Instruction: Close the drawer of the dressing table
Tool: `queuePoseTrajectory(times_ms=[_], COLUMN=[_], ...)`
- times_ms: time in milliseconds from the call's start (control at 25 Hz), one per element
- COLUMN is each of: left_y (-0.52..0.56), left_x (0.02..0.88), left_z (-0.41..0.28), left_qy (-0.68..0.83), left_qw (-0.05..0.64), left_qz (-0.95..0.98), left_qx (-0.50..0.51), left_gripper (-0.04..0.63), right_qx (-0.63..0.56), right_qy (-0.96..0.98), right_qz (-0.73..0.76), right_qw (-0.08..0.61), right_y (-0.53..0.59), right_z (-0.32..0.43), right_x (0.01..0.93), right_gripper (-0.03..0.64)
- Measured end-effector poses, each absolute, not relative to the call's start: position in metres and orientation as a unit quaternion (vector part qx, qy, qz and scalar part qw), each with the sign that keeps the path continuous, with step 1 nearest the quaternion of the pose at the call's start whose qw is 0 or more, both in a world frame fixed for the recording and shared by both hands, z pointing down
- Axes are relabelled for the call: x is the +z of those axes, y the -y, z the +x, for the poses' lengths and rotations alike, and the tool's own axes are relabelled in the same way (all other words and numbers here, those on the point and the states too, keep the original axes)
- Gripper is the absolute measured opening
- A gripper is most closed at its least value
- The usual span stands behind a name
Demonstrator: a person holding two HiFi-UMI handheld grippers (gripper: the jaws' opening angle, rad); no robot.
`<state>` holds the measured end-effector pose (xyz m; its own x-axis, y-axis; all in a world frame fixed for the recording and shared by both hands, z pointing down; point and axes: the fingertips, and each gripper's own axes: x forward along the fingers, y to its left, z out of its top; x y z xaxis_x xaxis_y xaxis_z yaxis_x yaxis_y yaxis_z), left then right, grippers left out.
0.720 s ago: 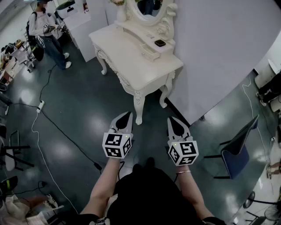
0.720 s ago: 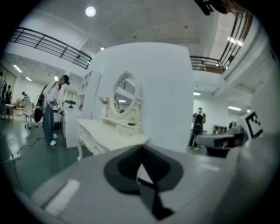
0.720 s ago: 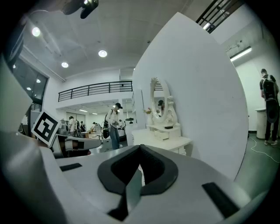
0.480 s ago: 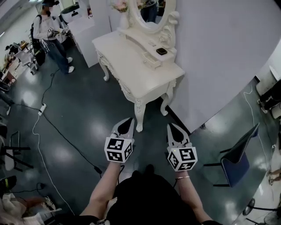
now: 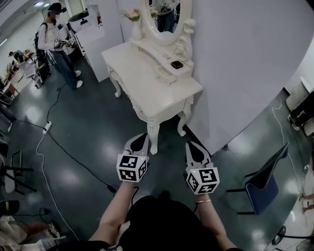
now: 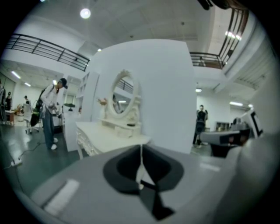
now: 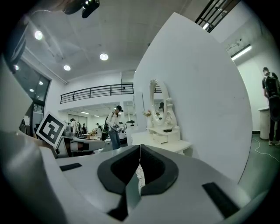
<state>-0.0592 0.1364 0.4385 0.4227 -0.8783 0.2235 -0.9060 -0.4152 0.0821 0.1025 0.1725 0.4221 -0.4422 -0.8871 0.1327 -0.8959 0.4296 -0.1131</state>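
The white dressing table (image 5: 142, 73) stands against the white partition, its oval mirror (image 5: 164, 14) at the back. A small drawer (image 5: 166, 74) sticks out of the low shelf unit on the tabletop, beside a small black object (image 5: 176, 64). My left gripper (image 5: 142, 137) and right gripper (image 5: 191, 145) hang side by side over the floor, short of the table's front leg, both shut and with nothing in them. In the left gripper view the table (image 6: 107, 133) lies ahead beyond the left gripper (image 6: 141, 151). The right gripper view shows the small drawer (image 7: 160, 139) past the right gripper (image 7: 140, 153).
The white partition wall (image 5: 235, 59) runs along the table's right. A person (image 5: 55, 41) stands at the far left near a white cabinet (image 5: 93, 34). A blue chair (image 5: 267, 171) is on the right. A cable with a power strip (image 5: 46, 128) crosses the dark floor.
The table and its front leg have come slightly nearer to both grippers in the head view. Both grippers stay shut and side by side.
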Motion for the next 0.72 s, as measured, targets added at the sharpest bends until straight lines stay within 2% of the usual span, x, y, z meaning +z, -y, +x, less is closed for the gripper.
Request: queuePoseTrajectory(times_ms=[360, 720], left_y=[-0.122, -0.084], left_x=[0.431, 0.440], left_z=[-0.055, -0.055], left_qy=[0.537, 0.533], left_qw=[0.093, 0.097], left_qz=[0.836, 0.837], left_qx=[0.068, 0.071], left_gripper=[0.080, 0.110], right_qx=[0.092, 0.101], right_qy=[0.848, 0.849], right_qz=[0.521, 0.518], right_qw=[0.022, 0.026], right_y=[-0.165, -0.135], right_z=[0.108, 0.103], right_x=[0.427, 0.437], right_gripper=[0.005, 0.005])
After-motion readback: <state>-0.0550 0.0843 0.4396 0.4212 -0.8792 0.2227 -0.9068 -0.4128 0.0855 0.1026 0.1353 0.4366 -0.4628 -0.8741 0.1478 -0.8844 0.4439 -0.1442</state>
